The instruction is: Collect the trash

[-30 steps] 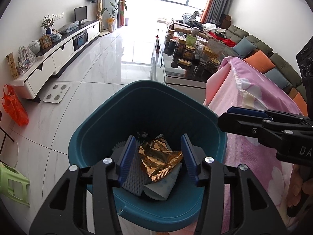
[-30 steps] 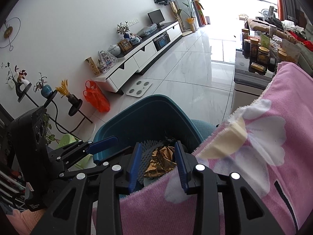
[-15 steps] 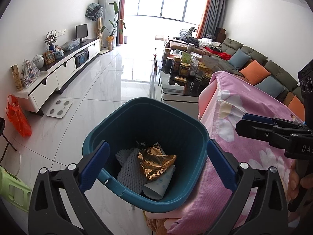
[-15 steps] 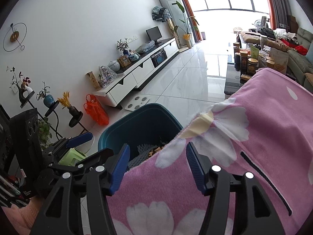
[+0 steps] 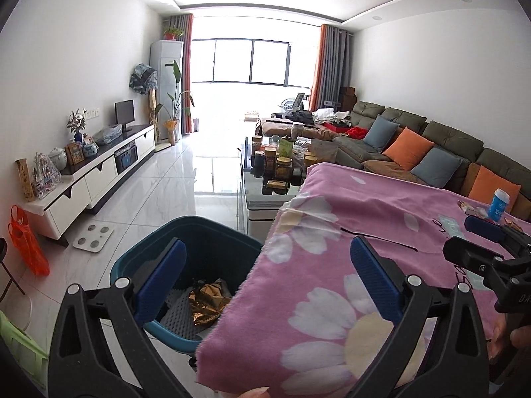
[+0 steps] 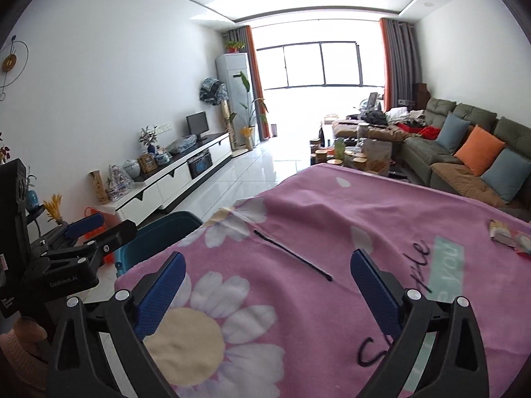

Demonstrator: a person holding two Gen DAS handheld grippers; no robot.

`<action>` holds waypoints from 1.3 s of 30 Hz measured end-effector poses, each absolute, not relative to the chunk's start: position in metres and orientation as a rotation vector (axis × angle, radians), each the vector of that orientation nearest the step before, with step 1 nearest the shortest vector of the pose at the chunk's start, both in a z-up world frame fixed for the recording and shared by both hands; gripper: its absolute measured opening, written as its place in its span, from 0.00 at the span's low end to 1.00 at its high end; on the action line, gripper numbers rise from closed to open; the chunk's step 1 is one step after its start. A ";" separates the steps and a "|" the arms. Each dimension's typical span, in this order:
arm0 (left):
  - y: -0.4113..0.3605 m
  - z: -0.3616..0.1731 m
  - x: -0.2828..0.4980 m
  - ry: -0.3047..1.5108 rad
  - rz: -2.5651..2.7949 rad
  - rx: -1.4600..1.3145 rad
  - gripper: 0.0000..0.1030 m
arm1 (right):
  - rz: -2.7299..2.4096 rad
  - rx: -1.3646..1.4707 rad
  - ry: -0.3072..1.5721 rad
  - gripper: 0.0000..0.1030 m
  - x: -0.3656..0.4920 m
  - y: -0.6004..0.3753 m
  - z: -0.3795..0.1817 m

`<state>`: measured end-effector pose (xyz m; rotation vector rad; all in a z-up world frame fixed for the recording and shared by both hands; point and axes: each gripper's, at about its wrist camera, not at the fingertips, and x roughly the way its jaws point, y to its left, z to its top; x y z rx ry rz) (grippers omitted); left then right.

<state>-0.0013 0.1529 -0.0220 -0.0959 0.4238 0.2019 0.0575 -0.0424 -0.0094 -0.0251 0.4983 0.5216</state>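
A teal trash bin (image 5: 156,248) stands on the floor at the left edge of a table under a pink flowered blanket (image 5: 381,225). In the bin lie a crumpled gold wrapper (image 5: 205,301) and grey foam netting (image 5: 181,320). My left gripper (image 5: 265,282) is open and empty above the bin and blanket edge. My right gripper (image 6: 265,285) is open and empty over the blanket (image 6: 332,232); the bin's rim (image 6: 159,232) shows to its left. Wrappers (image 6: 507,235) lie at the blanket's far right, near a small blue-and-white tub (image 5: 499,204).
A glass coffee table (image 5: 265,185) with several jars stands beyond the blanket. A sofa with cushions (image 5: 411,152) runs along the right. A white TV cabinet (image 5: 99,172) lines the left wall, with a scale (image 5: 93,237) and an orange bag (image 5: 25,242) on the floor.
Both grippers opened wide, rose and drew back from the bin. The gold wrapper the left fingers framed now lies loose in the bin. The right gripper now faces the blanket.
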 end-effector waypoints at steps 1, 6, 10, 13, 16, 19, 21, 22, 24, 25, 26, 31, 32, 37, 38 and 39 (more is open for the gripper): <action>0.144 -0.020 -0.002 0.408 0.196 -0.082 0.95 | 0.485 -0.029 0.475 0.93 0.052 -0.051 -0.008; 0.103 -0.012 0.005 0.368 0.138 -0.054 0.95 | 0.350 -0.010 0.399 0.93 0.031 -0.094 -0.007; 0.075 -0.006 0.012 0.346 0.094 -0.030 0.95 | 0.241 -0.008 0.363 0.93 0.019 -0.122 -0.006; 0.056 -0.002 0.013 0.315 0.055 -0.019 0.95 | 0.185 0.015 0.344 0.93 0.013 -0.142 -0.005; 0.039 0.001 0.013 0.291 0.022 -0.010 0.95 | 0.147 0.020 0.324 0.93 0.005 -0.158 -0.003; 0.025 0.002 0.019 0.277 0.004 -0.002 0.95 | 0.119 0.030 0.312 0.93 -0.001 -0.169 -0.003; 0.019 0.003 0.019 0.266 -0.006 0.000 0.95 | 0.100 0.034 0.305 0.93 -0.005 -0.174 -0.003; 0.016 0.003 0.019 0.261 -0.008 0.002 0.95 | 0.093 0.036 0.303 0.93 -0.007 -0.176 -0.003; 0.010 0.004 0.021 0.255 -0.013 0.008 0.95 | 0.079 0.042 0.299 0.93 -0.008 -0.181 -0.003; 0.007 0.003 0.022 0.254 -0.014 0.011 0.95 | 0.069 0.043 0.297 0.93 -0.011 -0.181 -0.002; 0.006 0.004 0.022 0.254 -0.019 0.013 0.95 | 0.063 0.045 0.293 0.93 -0.012 -0.182 -0.002; -0.002 0.003 0.021 0.251 -0.036 0.022 0.95 | 0.031 0.057 0.286 0.93 -0.014 -0.191 -0.001; -0.003 0.003 0.022 0.253 -0.040 0.023 0.95 | 0.027 0.058 0.284 0.93 -0.015 -0.193 -0.001; -0.004 0.001 0.021 0.254 -0.043 0.026 0.95 | 0.012 0.057 0.276 0.93 -0.017 -0.197 0.000; -0.005 0.001 0.021 0.253 -0.042 0.027 0.95 | 0.010 0.059 0.276 0.93 -0.017 -0.198 0.000; -0.004 0.001 0.021 0.254 -0.045 0.028 0.95 | 0.010 0.061 0.274 0.93 -0.018 -0.199 0.000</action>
